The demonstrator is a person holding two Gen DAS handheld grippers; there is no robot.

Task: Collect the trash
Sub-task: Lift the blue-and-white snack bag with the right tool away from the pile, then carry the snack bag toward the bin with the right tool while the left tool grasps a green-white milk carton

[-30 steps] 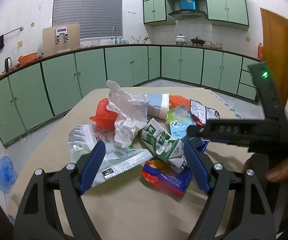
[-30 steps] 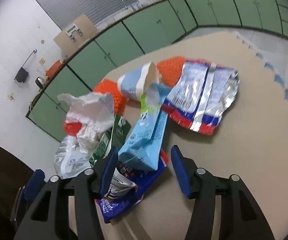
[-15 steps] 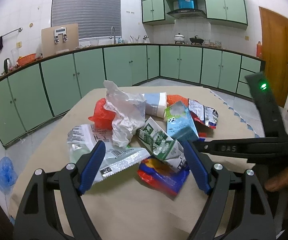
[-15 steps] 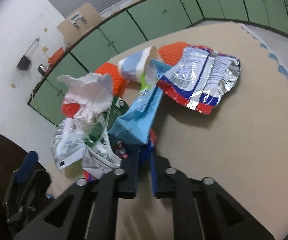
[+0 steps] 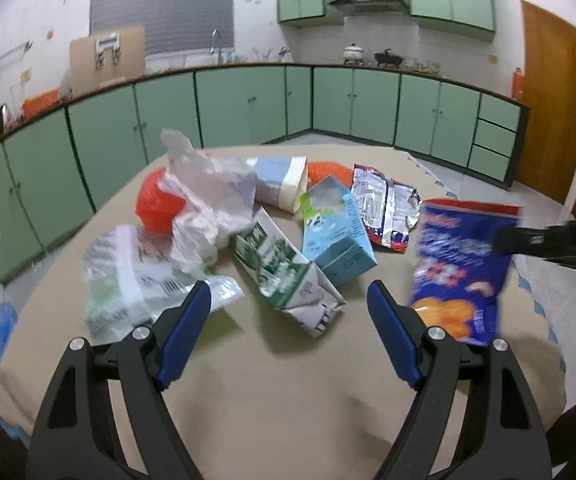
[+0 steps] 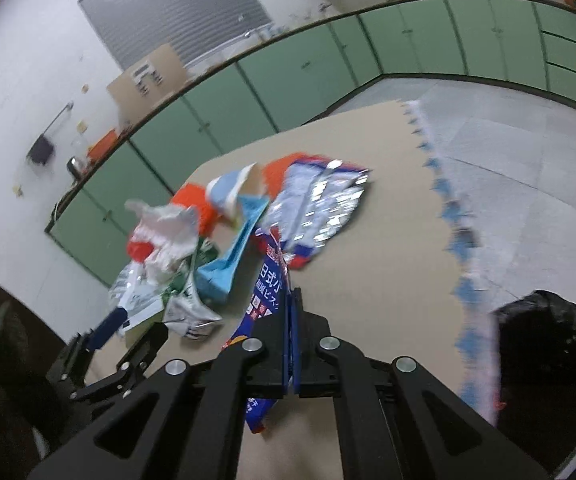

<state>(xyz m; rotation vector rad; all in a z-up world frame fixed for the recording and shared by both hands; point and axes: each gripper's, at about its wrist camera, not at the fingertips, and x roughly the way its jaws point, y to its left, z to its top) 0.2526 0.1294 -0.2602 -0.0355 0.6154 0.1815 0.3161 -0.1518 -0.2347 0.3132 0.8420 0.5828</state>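
A pile of trash lies on the tan table: a green milk carton, a light blue carton, a silver snack wrapper, a paper cup, crumpled white plastic and a clear printed bag. My right gripper is shut on a blue snack bag and holds it lifted off the table; the bag also hangs at the right in the left wrist view. My left gripper is open and empty, just short of the green carton.
A black-lined bin opening sits below the table's right edge. The table edge has a blue scalloped trim. Green kitchen cabinets line the walls, with a wooden door at the right.
My right gripper closed on the blue snack bag under the pile, pulled it out and lifted it to the right. The light blue carton shifted. My left gripper stayed open.
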